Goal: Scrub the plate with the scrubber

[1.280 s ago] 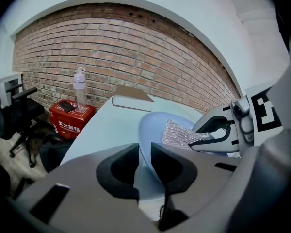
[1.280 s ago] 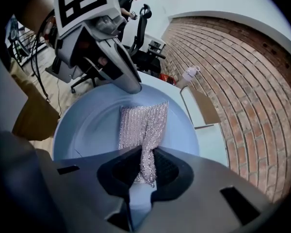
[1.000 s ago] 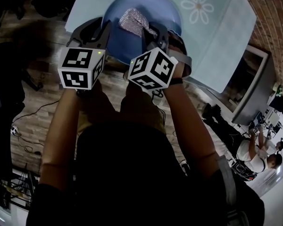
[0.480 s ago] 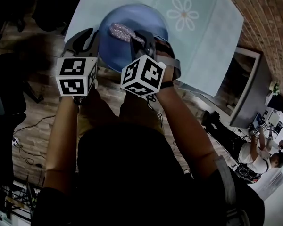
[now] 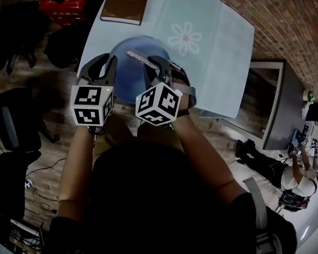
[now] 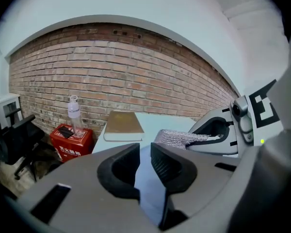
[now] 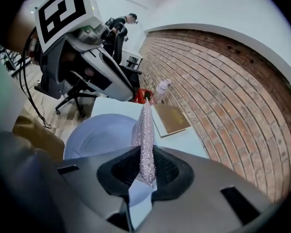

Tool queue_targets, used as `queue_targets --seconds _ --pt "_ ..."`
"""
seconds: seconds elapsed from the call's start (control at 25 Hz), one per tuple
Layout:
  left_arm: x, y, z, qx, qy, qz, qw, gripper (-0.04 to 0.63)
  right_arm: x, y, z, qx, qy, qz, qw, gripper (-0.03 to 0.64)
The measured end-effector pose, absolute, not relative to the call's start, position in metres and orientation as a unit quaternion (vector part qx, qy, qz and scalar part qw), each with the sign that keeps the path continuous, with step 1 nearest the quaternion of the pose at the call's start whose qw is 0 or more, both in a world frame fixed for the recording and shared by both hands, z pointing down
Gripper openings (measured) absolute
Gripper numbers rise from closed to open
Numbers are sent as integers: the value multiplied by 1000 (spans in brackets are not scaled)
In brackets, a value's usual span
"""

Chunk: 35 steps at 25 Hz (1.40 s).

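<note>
While rim-pinched, plate [image 5: 129, 79] apart from book [image 5: 126, 3]

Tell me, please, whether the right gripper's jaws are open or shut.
Shut: the right gripper has its jaws pressed on the silvery scrubber, which stands edge-on between them.

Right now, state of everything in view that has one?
left tool, shut on the plate rim
right tool, shut on the scrubber
plate, held by its rim
scrubber, pinched, sticking out over the plate
book, closed, flat on the table
bottle, upright
</note>
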<state>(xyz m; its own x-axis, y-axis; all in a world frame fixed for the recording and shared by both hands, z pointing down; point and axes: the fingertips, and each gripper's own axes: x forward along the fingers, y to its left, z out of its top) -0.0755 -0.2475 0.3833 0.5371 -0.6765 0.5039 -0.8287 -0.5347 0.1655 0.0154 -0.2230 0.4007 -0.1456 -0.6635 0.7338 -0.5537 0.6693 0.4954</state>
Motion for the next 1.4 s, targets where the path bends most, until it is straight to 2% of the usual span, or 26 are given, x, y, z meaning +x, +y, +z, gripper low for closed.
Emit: queue_targets --seconds 0.36,0.8,1.16,1.4 --pt "-33 -253 308 883 -409 185 135 80 44 -237 312 468 -790 -18 395 78" --pt "-16 -233 236 903 -391 168 59 80 53 -218 229 503 -819 -60 268 78" --pt "-11 -210 184 918 -371 139 8 80 70 -202 183 550 -809 -58 199 78" --pt "-13 -201 152 925 -366 102 -15 78 70 -191 163 557 -804 -101 183 78"
